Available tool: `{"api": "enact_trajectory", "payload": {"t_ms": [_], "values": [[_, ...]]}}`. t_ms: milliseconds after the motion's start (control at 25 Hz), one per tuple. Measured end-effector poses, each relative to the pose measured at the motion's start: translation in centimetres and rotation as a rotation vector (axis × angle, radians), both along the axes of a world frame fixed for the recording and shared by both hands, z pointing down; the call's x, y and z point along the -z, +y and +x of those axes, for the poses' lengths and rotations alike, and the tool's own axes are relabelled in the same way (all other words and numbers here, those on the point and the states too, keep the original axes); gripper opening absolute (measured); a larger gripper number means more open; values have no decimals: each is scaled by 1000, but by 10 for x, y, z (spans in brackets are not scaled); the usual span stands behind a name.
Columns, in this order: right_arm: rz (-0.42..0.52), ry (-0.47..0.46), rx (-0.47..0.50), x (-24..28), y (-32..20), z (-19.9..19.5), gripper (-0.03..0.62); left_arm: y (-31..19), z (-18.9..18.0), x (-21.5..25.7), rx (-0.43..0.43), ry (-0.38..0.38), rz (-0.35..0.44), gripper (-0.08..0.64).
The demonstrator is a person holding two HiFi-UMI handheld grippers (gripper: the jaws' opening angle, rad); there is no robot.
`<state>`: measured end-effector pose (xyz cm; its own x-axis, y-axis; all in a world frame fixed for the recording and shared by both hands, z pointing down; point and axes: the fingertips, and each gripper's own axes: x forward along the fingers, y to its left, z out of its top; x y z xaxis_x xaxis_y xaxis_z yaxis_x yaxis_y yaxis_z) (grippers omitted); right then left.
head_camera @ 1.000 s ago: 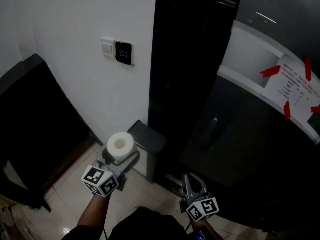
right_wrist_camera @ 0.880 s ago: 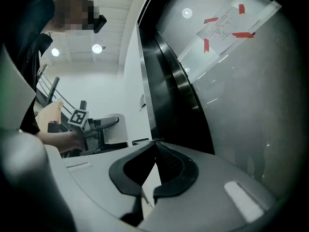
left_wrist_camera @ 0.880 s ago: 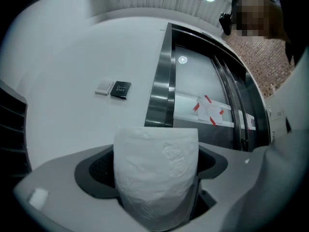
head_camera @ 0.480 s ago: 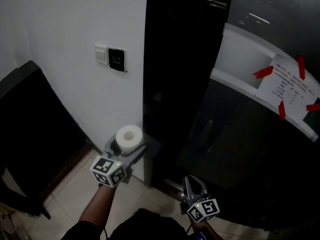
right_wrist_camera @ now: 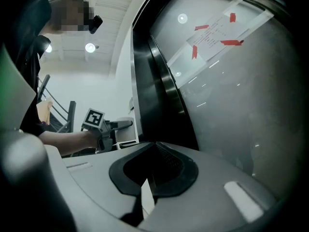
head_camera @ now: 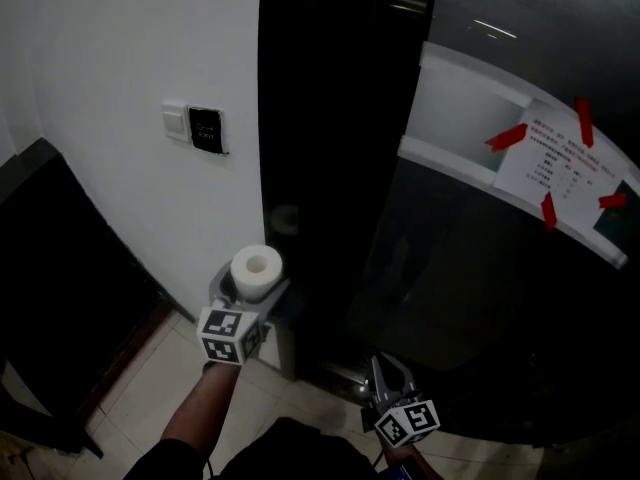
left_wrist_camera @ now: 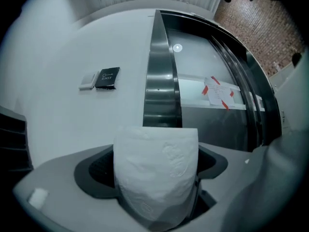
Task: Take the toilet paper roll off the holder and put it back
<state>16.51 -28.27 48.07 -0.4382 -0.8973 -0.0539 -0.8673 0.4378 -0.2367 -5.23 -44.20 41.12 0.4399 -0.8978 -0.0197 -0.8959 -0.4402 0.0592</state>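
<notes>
White wall carrying a pale switch just beside a black panel; dark pillar standing to its right; paper notice hanging on glass under red tape strips; pale floor tiles lying below.

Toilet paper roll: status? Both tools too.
Left tool shut on the toilet paper roll, roll upright, near the white wall. Right tool shut, empty, held low. Holder not in view.
</notes>
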Motion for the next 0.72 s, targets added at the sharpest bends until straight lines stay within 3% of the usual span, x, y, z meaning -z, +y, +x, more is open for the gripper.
{"api": "enact_trajectory", "payload": {"t_ms": [240,400,720], "values": [[6,-9,-53,-3,1,16,14,-14,2,-13,64,-5,-49,465],[-9,6,-69,-2,2,20,12,-16,3,-15,90,3,-25,465],[-20,16,-56,-2,0,19,12,-18,10,-19,110,-61,-25,465]]}}
